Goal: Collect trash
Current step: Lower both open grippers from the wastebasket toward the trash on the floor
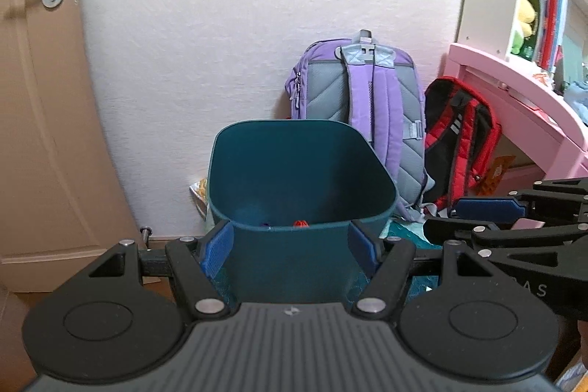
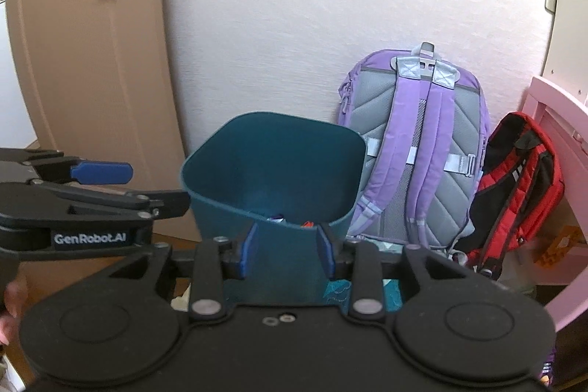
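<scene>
Nearest in the left wrist view, the left gripper (image 1: 290,247) stands with its blue pads (image 1: 219,252) set wide apart; nothing is between them, and the bin is seen through the gap. In the right wrist view, the right gripper (image 2: 286,250) has its jaws set narrower, parted and empty, with blue pads (image 2: 250,245) to either side of the gap. Each gripper appears side-on at the edge of the other's view.

Just beyond both grippers stands the teal trash bin (image 1: 301,171), upright on the floor, its long axis vertical and its open mouth pointing up. Its rim is a rounded square. Inside, near the front wall, lie a small red item (image 1: 300,223) and a purplish scrap (image 2: 276,218); neither can be identified further.

Behind the bin, a purple backpack (image 1: 364,98) leans upright against the wall, straps facing outward. A red and black backpack (image 1: 459,142) rests beside it, against a pink desk (image 1: 514,87). A door (image 2: 92,61) with a lever handle stands to the left.
</scene>
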`<state>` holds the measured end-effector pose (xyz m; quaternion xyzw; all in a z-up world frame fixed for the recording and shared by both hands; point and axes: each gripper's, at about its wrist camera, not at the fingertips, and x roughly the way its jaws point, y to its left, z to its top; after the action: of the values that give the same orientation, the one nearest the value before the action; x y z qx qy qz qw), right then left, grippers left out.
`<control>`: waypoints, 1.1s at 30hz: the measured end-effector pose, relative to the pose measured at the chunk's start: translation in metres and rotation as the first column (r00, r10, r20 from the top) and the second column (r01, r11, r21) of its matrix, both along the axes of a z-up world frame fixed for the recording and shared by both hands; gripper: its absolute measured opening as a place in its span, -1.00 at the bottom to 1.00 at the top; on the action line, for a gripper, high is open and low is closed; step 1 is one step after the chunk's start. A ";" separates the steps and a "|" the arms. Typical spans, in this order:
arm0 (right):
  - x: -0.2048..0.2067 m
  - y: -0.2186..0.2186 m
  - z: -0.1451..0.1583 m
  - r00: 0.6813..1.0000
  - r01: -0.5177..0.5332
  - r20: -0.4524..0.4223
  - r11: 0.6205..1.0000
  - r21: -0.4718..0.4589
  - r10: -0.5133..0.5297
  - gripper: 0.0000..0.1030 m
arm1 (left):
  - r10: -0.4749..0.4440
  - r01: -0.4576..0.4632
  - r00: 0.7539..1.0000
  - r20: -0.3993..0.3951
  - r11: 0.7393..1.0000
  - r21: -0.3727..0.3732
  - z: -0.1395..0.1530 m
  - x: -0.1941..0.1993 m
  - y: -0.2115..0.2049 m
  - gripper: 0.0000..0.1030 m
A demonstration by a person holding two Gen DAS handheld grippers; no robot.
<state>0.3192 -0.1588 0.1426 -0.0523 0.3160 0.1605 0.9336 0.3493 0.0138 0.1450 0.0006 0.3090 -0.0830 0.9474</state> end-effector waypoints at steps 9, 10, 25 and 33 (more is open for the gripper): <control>-0.052 0.000 -0.020 0.999 -0.037 -0.019 0.999 0.002 0.037 -0.21 | 0.005 -0.005 0.999 -0.034 1.000 -0.002 -0.016 -0.055 0.005 0.45; -0.057 0.000 -0.026 0.999 -0.041 -0.027 0.999 0.003 0.041 -0.20 | 0.004 -0.004 0.999 -0.042 1.000 -0.001 -0.021 -0.061 0.006 0.45; -0.091 0.006 -0.139 0.974 -0.097 -0.207 0.995 -0.032 0.089 0.20 | 0.014 -0.010 0.970 -0.244 1.000 0.016 -0.122 -0.101 0.030 0.54; -0.082 0.017 -0.209 0.945 -0.117 -0.310 0.993 -0.025 0.104 0.60 | 0.010 -0.008 0.941 -0.339 1.000 0.006 -0.190 -0.096 0.047 0.57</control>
<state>0.2375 -0.1414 -0.0661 -0.0643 0.4576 0.2120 0.8611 0.2536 0.0608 -0.0446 -0.0130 0.4677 -0.0768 0.8805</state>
